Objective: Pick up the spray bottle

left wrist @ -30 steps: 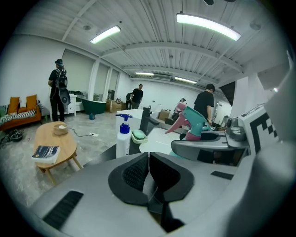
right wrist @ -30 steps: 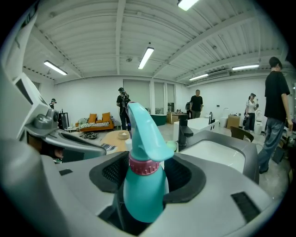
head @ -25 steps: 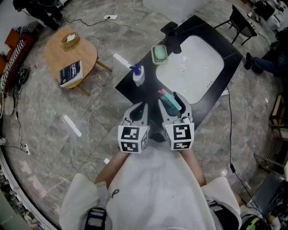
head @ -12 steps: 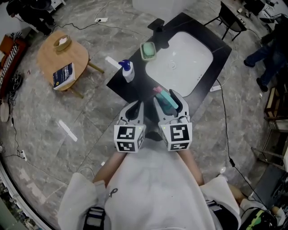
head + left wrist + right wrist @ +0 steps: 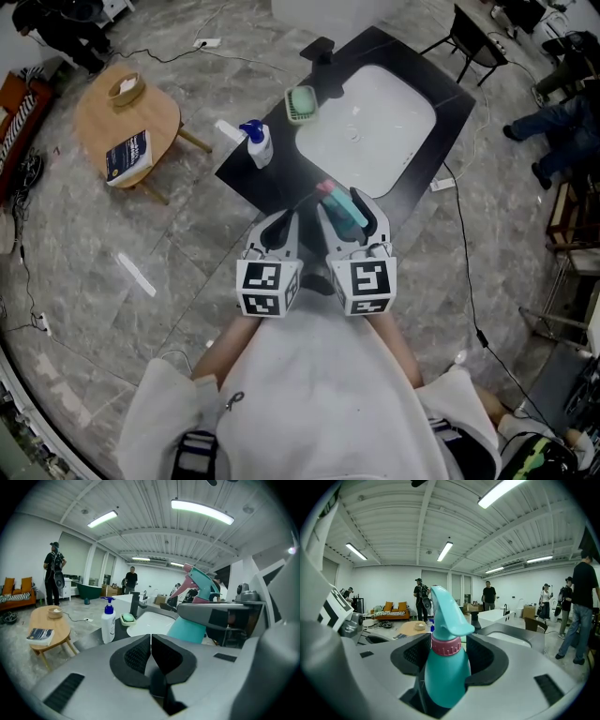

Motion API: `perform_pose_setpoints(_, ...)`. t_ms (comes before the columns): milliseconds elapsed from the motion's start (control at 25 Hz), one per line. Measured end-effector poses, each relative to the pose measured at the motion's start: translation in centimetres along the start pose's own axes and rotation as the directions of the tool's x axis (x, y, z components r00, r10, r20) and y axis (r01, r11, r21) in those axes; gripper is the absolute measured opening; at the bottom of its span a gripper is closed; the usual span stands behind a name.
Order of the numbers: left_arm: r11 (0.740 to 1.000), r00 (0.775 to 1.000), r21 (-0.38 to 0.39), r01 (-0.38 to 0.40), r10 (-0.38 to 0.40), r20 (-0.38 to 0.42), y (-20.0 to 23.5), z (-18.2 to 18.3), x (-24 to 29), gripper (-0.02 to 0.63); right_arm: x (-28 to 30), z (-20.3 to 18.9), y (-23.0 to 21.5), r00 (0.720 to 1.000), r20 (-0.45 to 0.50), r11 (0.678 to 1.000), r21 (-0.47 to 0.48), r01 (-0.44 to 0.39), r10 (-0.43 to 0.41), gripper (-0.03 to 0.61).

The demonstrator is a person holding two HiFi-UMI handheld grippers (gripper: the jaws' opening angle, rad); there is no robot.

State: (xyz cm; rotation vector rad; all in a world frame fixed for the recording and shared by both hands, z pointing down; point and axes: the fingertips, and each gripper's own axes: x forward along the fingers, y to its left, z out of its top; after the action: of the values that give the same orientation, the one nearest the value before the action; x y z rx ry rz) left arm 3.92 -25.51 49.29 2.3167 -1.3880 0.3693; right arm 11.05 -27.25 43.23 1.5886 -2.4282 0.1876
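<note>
Far left, round wooden surface with a book. On the black surface, upright pump bottle near the left edge, soap dish and white sink beyond. Left tool pressed fully closed on nothing. Just right of it, right tool clamped on the teal spray bottle near its pink collar, held upright over the black surface beside the sink.

Side by side, left gripper has fingers together; right gripper clamps the spray bottle.

Teal spray bottle, pink collar, upright between right gripper jaws
</note>
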Motion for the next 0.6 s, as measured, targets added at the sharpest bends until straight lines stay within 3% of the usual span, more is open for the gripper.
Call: perform_pose_setpoints(600,1.000,1.000,0.001,-0.015,0.015,-0.014,0.0,-0.2,0.5,0.029,0.3,-2.0,-1.2,0.999,-0.031,0.999,0.027,0.018,-0.017,0.252)
